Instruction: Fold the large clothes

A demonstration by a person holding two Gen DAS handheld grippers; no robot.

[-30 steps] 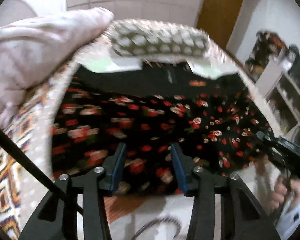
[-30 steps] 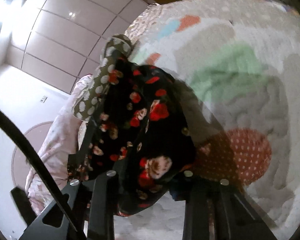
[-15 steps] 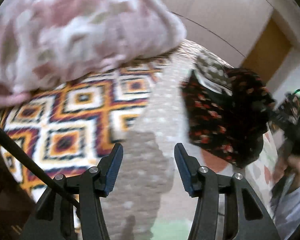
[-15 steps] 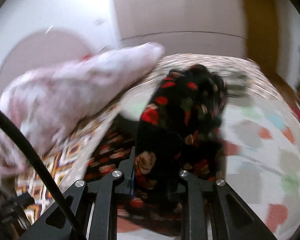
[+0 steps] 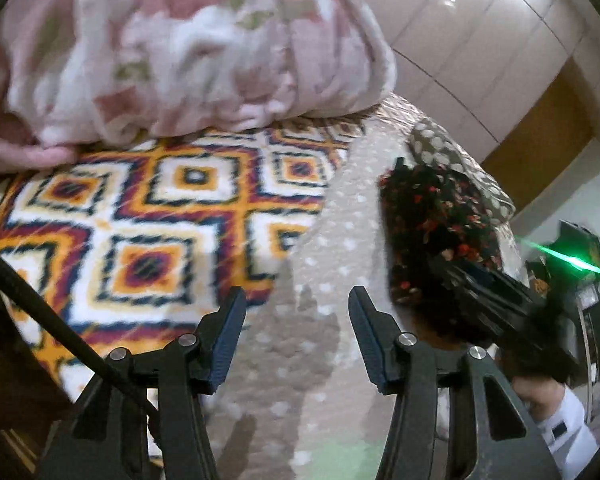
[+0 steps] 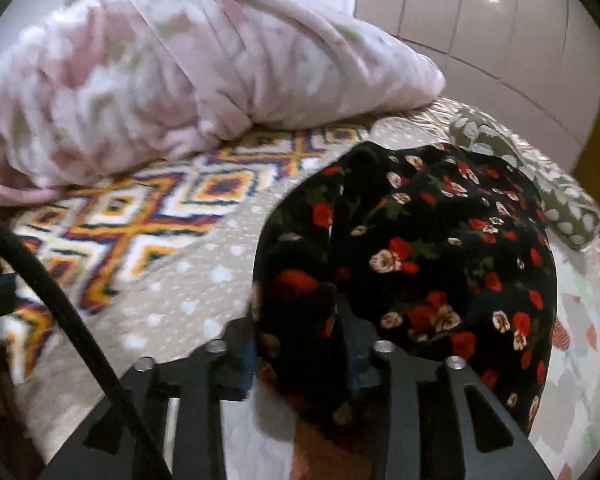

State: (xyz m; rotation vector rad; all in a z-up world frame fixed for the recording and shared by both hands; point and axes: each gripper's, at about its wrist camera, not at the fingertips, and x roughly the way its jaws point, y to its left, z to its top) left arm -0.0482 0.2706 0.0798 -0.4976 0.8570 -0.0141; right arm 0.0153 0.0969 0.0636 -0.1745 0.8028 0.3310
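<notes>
The black floral garment [image 6: 440, 248] with red and cream flowers lies bunched on the beige dotted bedspread [image 6: 188, 280]. My right gripper [image 6: 300, 344] is shut on a fold of it, and the cloth hides the fingertips. In the left wrist view the garment [image 5: 440, 220] sits to the right, with the right gripper's black body [image 5: 500, 300] beside it. My left gripper [image 5: 296, 320] is open and empty above the bedspread [image 5: 324, 360], well left of the garment.
A pink and white fleece blanket [image 5: 172, 52] is heaped at the back left. An orange, white and navy diamond-patterned blanket [image 5: 140, 220] lies beneath it. A green and white patterned pillow [image 6: 540, 184] sits behind the garment. White wardrobe panels and a brown door stand beyond.
My left gripper has swung left off the garment, toward the patterned blanket. My right gripper has carried the bunched garment across the bed toward the pink blanket side.
</notes>
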